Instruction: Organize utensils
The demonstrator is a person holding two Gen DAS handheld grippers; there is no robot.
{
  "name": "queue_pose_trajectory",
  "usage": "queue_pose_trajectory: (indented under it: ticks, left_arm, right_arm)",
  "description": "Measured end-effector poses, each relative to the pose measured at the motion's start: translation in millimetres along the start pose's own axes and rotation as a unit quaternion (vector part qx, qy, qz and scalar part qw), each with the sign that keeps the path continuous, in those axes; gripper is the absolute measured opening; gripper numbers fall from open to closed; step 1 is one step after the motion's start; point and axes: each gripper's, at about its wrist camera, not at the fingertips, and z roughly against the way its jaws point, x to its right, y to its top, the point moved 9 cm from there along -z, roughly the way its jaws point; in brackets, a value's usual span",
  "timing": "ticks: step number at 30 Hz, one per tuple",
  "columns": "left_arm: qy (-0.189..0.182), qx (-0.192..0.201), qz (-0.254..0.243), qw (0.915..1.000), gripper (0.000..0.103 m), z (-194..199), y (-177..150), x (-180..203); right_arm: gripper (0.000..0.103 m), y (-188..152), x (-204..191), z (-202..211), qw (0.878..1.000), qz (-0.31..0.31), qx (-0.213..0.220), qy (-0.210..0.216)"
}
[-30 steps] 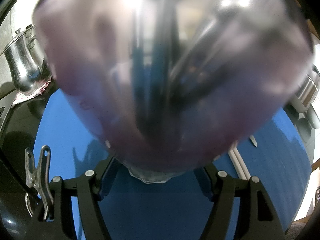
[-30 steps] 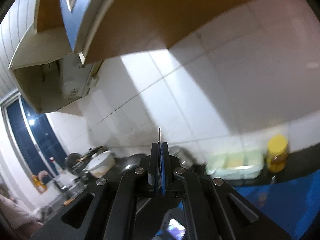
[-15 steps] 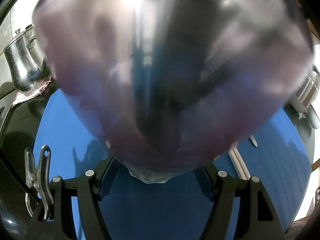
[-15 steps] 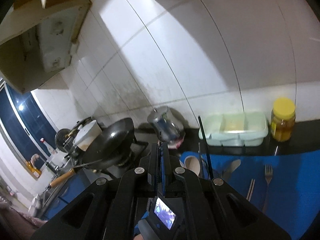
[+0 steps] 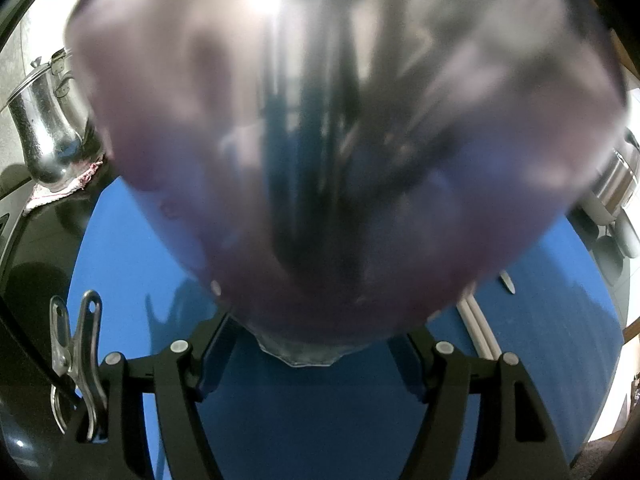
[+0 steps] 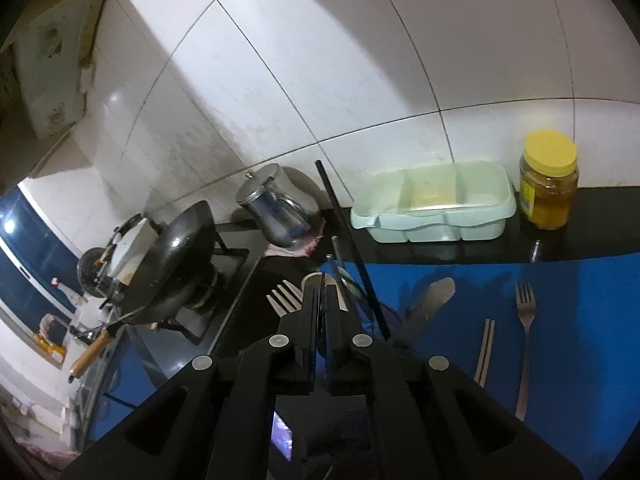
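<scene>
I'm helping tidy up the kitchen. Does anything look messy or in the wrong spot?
Yes. A fork, a pair of chopsticks and a wooden spatula lie loose on the blue mat, not in the clear cup where other utensils stand. Nothing looks spilled or broken.

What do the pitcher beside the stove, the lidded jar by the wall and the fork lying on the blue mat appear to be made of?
Pitcher: polished metal, probably stainless steel; mirror-like reflections.
Jar: clear glass or plastic, contents show through; yellow lid, likely plastic.
Fork: dull grey metal, likely steel; faint sheen.
</scene>
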Motion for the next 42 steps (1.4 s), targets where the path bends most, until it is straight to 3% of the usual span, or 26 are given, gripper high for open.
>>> queue_pose_trajectory:
  ticks: [5,15,24,30,34,42]
  left_arm:
    - [0.000,0.000,0.000,1.0000,0.074,0,0,0]
    - [0.000,0.000,0.000,1.0000,0.074,0,0,1]
    - [0.000,0.000,0.000,1.0000,0.074,0,0,1]
    - [0.000,0.000,0.000,1.0000,0.074,0,0,1]
    - [0.000,0.000,0.000,1.0000,0.074,0,-1,0]
    - [-0.001,0.000,0.000,1.0000,0.074,0,-1,1]
  right_arm:
    - [0.020,7,-7,13,0.999,0.022,0.025,-0.008]
    - [0.022,25,-4,57,0.996,0.034,0.085,-0.023]
    - [0.023,28,40,98,0.989,-0.007,0.130,-0.069]
    - [0.023,16,85,104,0.985,-0.050,0.125,-0.109]
    - [0.028,2,112,93,0.983,-0.064,0.100,-0.140]
    - [0.028,-24,145,58,0.981,-0.070,0.045,-0.176]
